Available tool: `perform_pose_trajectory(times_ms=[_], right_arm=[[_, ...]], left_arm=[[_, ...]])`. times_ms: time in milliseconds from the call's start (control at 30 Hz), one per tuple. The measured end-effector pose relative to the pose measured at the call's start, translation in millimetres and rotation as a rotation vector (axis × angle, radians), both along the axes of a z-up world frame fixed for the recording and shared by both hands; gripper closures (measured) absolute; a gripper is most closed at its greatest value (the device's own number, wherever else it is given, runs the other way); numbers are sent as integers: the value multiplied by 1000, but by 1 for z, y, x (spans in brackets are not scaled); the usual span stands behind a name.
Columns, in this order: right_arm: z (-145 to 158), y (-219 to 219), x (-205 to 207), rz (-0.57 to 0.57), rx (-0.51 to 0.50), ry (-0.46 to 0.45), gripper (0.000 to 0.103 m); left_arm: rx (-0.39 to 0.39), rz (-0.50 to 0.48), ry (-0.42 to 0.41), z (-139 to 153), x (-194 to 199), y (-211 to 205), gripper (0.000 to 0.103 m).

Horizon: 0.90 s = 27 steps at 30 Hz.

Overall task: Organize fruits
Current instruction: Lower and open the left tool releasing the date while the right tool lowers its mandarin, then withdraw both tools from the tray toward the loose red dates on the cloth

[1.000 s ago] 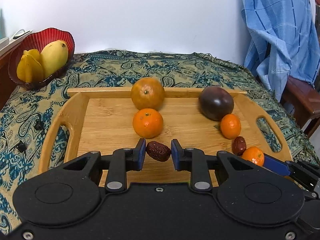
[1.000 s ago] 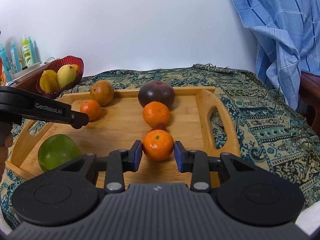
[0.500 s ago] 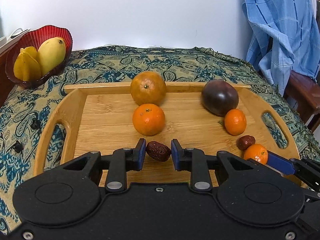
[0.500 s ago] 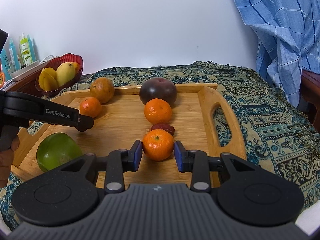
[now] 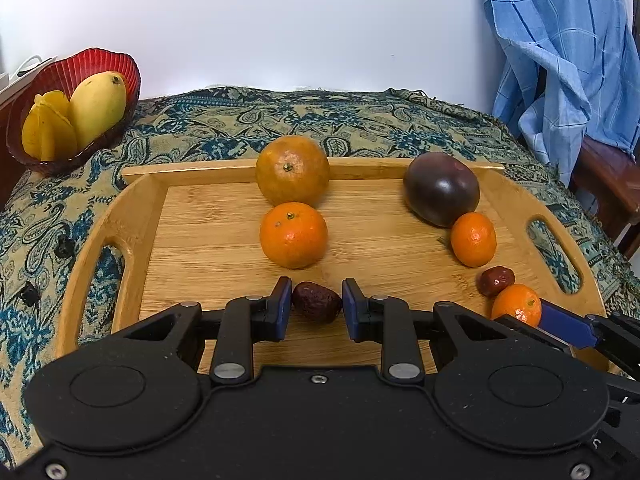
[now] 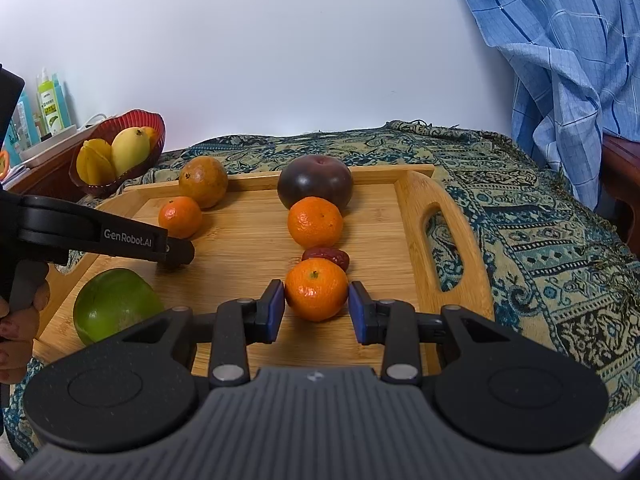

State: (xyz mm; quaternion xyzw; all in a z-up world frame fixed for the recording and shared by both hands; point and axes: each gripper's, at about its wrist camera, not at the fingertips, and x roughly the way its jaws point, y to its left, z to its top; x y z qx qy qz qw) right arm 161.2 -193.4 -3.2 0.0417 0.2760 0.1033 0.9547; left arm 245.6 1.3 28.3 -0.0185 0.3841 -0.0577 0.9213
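A wooden tray (image 5: 208, 236) holds the fruit. My left gripper (image 5: 314, 306) is shut on a dark red date (image 5: 316, 302), low over the tray, just in front of an orange (image 5: 293, 234) and a duller orange (image 5: 292, 170). My right gripper (image 6: 316, 306) is shut on a small mandarin (image 6: 316, 288) at the tray's right side, in line with a second date (image 6: 326, 256), a mandarin (image 6: 315, 222) and a dark plum (image 6: 315, 186). A green mango (image 6: 116, 304) lies at the tray's front left. The left gripper shows in the right wrist view (image 6: 176, 250).
A red bowl (image 5: 100, 68) with a yellow mango and starfruit stands at the far left on the patterned cloth (image 5: 360, 124). A blue checked cloth (image 5: 560, 40) hangs over a chair at the right. Bottles (image 6: 50, 104) stand on a shelf at left.
Both grippers keep their hold. The tray and fruit sit a little lower and closer in both views, and the date behind the right mandarin has come into sight.
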Motion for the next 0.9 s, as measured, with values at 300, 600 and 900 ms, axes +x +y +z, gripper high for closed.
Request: perform_pose_trajectory(times_ms=[300, 600, 900], right_arm=[[-1, 0, 0, -2, 6, 10, 55], [1, -1, -9, -2, 6, -21, 45], [5, -12, -36, -1, 58, -90, 32]], left_arm=[[10, 3, -4, 0, -3, 0, 73], [16, 22, -30, 10, -19, 8, 57], [-2, 36, -109, 26, -66, 19, 31]])
